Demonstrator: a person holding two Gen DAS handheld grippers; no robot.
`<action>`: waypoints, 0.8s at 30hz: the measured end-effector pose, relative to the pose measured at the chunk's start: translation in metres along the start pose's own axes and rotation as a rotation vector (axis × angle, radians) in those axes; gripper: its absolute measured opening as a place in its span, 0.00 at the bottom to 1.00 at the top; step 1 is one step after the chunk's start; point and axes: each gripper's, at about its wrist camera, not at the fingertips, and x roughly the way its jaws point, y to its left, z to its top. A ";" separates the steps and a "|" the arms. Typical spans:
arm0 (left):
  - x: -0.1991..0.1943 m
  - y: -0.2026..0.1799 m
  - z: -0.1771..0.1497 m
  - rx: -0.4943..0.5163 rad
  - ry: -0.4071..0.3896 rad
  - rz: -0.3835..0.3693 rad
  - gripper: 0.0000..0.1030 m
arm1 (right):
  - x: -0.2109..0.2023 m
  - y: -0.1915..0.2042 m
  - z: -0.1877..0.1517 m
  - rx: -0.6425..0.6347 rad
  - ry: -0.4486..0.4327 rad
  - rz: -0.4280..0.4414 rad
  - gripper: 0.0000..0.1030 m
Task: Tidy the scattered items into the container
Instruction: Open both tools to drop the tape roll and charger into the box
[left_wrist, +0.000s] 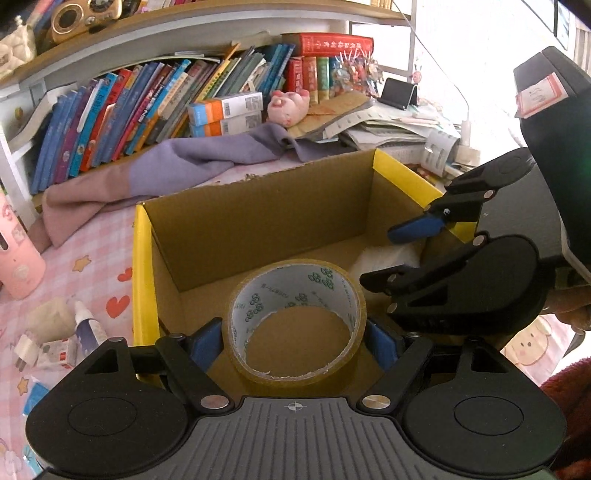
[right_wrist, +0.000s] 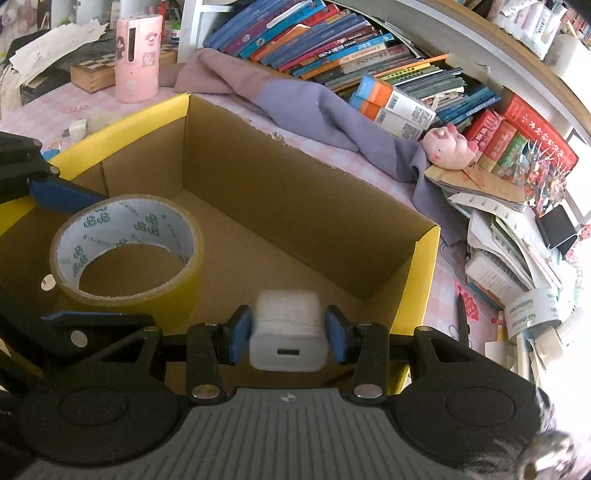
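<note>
Here the left gripper (left_wrist: 295, 341) has its blue pads pressed against either side of a roll of brown tape (left_wrist: 297, 321), holding it over the floor of the open cardboard box (left_wrist: 258, 221) with yellow edges. The right gripper (right_wrist: 288, 332) sits just beside it inside the same box, jaws closed on a white charger block (right_wrist: 286, 334). Outside the box, a small bottle (left_wrist: 86, 326) and a white plug (left_wrist: 26, 350) lie on the pink checked cloth (left_wrist: 103, 266)

The tape roll (left_wrist: 297, 325) is sitting inside the box (left_wrist: 258, 221), left of the charger (right_wrist: 288, 334); books (left_wrist: 129, 107) are standing behind the box.
</note>
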 end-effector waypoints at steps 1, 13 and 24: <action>0.000 0.000 0.000 -0.002 0.000 0.003 0.81 | 0.000 0.000 0.000 0.001 -0.001 0.003 0.41; -0.022 0.000 -0.006 -0.055 -0.108 0.049 0.89 | -0.011 -0.011 -0.002 0.123 -0.083 0.018 0.50; -0.073 0.018 -0.013 -0.131 -0.242 0.097 0.91 | -0.062 -0.013 -0.011 0.316 -0.225 -0.041 0.54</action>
